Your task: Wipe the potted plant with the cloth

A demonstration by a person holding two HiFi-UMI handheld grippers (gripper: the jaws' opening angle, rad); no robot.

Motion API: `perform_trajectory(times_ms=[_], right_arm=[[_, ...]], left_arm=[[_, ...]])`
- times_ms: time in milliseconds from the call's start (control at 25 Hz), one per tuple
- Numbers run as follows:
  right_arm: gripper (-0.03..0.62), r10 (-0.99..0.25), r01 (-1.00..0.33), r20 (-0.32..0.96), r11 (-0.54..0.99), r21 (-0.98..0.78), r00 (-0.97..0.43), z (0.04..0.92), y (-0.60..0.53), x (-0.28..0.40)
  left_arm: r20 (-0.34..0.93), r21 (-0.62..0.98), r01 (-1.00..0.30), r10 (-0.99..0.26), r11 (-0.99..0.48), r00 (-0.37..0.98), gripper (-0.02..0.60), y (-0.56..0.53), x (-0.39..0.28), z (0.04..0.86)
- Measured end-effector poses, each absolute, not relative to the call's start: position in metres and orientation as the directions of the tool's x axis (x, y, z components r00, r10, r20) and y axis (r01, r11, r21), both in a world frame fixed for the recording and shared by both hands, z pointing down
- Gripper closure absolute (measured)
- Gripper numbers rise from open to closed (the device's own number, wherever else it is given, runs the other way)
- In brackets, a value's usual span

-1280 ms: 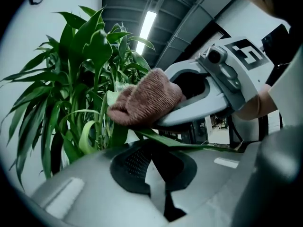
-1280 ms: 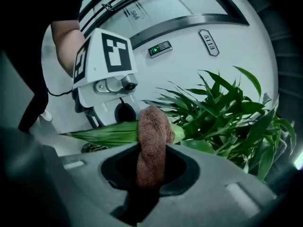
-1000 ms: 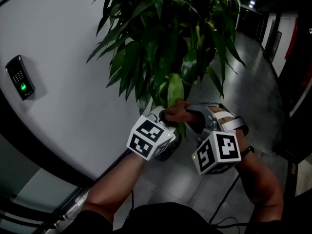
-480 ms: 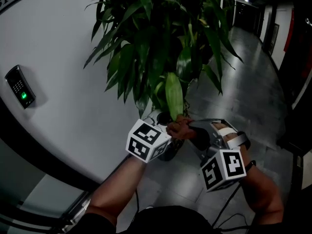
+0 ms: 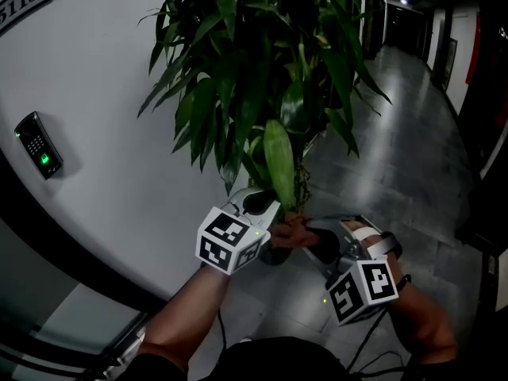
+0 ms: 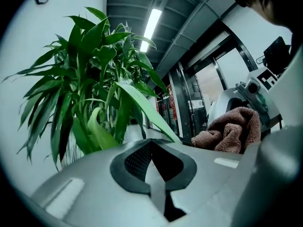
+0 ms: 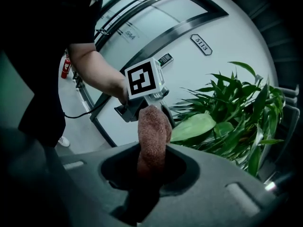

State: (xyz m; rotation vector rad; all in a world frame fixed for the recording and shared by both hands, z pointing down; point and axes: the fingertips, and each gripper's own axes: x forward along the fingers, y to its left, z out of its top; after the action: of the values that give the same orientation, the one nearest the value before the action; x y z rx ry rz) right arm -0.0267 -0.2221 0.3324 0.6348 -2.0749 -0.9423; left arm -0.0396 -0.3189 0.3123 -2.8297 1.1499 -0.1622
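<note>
Right gripper view: brown terry cloth (image 7: pixel 154 129) is clamped by right gripper (image 7: pixel 150 170); left gripper (image 6: pixel 152 168) is closed, empty, beside leafy green potted plant (image 6: pixel 90 86).

Left gripper (image 6: pixel 151 162) jaws together, right gripper (image 7: pixel 149 178) clamped on cloth (image 7: pixel 152 131)

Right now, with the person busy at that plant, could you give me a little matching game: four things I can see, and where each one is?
Things:
1. cloth
2. keypad
3. broad leaf
4. number plate

Places:
A. low on the white wall, showing a green light
B. clamped in the right gripper
C. hanging down toward the left gripper
D. high on the wall, reading 5113

Pairs: 1-B, 2-A, 3-C, 4-D
</note>
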Motion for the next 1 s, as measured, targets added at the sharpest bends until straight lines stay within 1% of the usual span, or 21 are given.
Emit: perform_trajectory(times_ms=[200,320,480,840,1000], right_arm=[[0.523,-0.645,-0.1,0.446,0.63,0.771,-0.621,0.344,-0.216,-0.018],[0.523,-0.634,-0.097,0.436,0.628,0.772,-0.639,0.34,-0.216,-0.009],[0.523,-0.628,-0.104,0.41,0.618,0.779,-0.661,0.331,-0.217,0.007],[0.523,-0.624,-0.107,0.371,0.592,0.799,-0.688,0.317,-0.219,0.059],[0.523,-0.631,-0.161,0.283,0.552,0.818,-0.722,0.273,-0.228,0.076]], left_arm=[[0.117,-0.153,-0.723,-0.739,-0.674,0.664,0.563,-0.308,-0.043,0.34],[0.163,-0.162,-0.717,-0.735,-0.678,0.658,0.563,-0.298,-0.03,0.359],[0.185,-0.139,-0.719,-0.731,-0.681,0.657,0.563,-0.288,-0.01,0.375],[0.136,-0.123,-0.754,-0.764,-0.645,0.631,0.563,-0.289,0.061,0.367],[0.093,-0.101,-0.763,-0.77,-0.639,0.632,0.564,-0.293,0.076,0.33]])
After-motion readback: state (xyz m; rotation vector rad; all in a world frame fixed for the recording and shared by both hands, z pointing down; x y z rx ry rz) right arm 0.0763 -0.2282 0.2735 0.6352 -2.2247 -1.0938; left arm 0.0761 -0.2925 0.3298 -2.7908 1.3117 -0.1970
